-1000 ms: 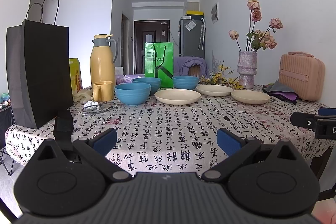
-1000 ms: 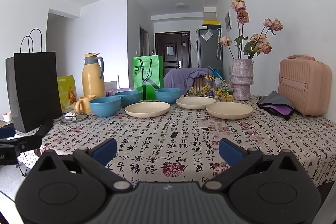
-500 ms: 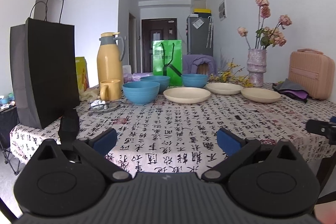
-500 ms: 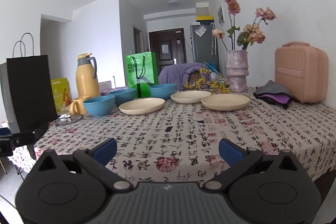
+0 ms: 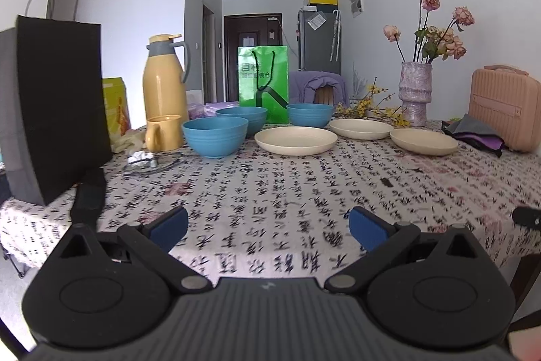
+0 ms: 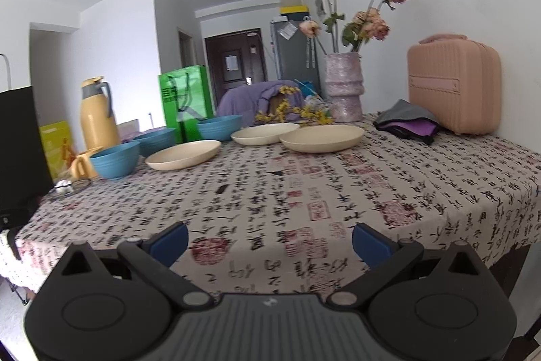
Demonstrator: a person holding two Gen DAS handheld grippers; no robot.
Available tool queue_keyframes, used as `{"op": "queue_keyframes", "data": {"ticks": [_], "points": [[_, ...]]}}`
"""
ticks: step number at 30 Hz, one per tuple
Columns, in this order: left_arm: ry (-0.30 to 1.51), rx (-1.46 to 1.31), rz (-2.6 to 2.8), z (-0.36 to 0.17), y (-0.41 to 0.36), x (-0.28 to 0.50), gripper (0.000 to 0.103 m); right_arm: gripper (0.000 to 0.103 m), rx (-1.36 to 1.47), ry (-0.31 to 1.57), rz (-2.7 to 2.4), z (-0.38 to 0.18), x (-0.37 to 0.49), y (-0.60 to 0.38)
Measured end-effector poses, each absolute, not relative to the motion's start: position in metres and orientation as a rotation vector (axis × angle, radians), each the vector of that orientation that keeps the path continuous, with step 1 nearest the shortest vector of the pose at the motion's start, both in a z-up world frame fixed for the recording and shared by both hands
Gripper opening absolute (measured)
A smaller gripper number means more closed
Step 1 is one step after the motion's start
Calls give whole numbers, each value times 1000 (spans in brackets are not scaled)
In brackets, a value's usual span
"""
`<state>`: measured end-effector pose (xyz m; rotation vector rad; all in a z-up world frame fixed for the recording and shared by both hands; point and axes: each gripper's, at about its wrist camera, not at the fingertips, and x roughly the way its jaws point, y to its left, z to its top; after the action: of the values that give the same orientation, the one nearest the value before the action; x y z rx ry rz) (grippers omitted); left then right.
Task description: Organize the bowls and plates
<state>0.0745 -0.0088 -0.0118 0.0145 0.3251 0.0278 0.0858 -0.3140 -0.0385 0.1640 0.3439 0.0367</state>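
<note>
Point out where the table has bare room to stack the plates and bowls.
Free: the tablecloth between the grippers and the dish row. Crowded: the far half, with blue bowls, cream plates, mug and vase.

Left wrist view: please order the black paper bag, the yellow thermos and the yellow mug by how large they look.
1. black paper bag, though it is nearest the camera
2. yellow thermos
3. yellow mug

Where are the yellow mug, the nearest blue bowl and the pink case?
yellow mug point(image 5: 166, 132), left wrist view, on its side wall.
nearest blue bowl point(image 5: 215, 137), left wrist view, on its outer wall.
pink case point(image 6: 453, 87), right wrist view, on its front face.
</note>
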Motion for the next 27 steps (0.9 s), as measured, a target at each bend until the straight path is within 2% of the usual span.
{"op": "queue_keyframes", "data": {"ticks": [11, 21, 27], "points": [[386, 14, -70, -11, -50, 154, 103, 103, 152, 299, -39, -29, 154, -355], [318, -37, -121, -1, -101, 237, 103, 103, 136, 295, -56, -7, 237, -400], [355, -82, -230, 6, -130, 303, 103, 103, 152, 331, -43, 7, 306, -427]]}}
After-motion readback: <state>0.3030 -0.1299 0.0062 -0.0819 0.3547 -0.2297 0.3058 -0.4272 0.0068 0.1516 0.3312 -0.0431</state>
